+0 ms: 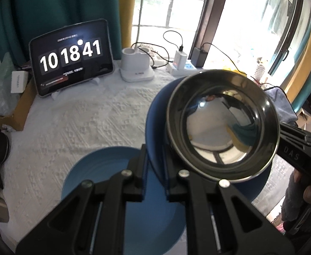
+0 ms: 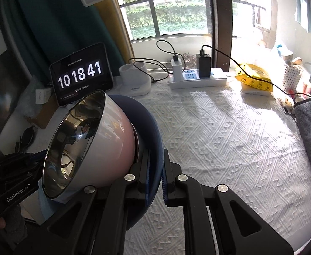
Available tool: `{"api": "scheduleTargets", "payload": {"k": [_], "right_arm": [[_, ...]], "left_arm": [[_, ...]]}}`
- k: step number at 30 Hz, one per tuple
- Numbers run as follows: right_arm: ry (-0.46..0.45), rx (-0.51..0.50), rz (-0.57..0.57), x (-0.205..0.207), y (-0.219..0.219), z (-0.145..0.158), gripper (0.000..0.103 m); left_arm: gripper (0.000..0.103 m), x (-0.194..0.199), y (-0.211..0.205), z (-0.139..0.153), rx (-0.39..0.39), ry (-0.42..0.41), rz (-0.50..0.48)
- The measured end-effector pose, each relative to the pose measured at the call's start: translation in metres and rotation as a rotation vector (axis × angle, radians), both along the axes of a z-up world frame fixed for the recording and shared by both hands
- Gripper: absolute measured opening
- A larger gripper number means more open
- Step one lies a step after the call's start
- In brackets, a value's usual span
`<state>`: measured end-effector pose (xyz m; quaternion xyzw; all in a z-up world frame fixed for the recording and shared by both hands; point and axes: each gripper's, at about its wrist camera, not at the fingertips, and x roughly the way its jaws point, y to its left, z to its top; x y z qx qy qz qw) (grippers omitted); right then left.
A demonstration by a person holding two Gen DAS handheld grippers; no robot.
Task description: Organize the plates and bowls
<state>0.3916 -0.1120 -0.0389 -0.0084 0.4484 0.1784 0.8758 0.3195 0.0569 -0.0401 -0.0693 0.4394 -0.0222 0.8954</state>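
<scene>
Both grippers pinch the rim of one dark blue plate (image 2: 153, 127): the left gripper (image 1: 155, 161) and the right gripper (image 2: 155, 170) share its weight, tilting it steeply. A steel bowl (image 1: 223, 125) lies against the plate, above a lighter blue plate (image 1: 87, 180) on the tablecloth (image 2: 219, 138), probably for stacking.

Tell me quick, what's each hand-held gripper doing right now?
Left hand-held gripper: shut on the rim of the tilted dark blue round plate.
Right hand-held gripper: shut on the same plate's rim, the steel-lined pink bowl against it.
</scene>
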Motion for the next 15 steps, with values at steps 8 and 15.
{"api": "scheduleTargets", "payload": {"k": [8,15], "right_arm": [[-0.003,-0.005,0.024,-0.007,0.016,0.002,0.012],[-0.007,-0.001,0.049,-0.013,0.032,0.004,0.012]], "left_arm": [[0.011,-0.011,0.014,0.001,-0.004,-0.002,0.025],[0.011,-0.024,0.028,0.005,-0.003,-0.013,0.051]]}}
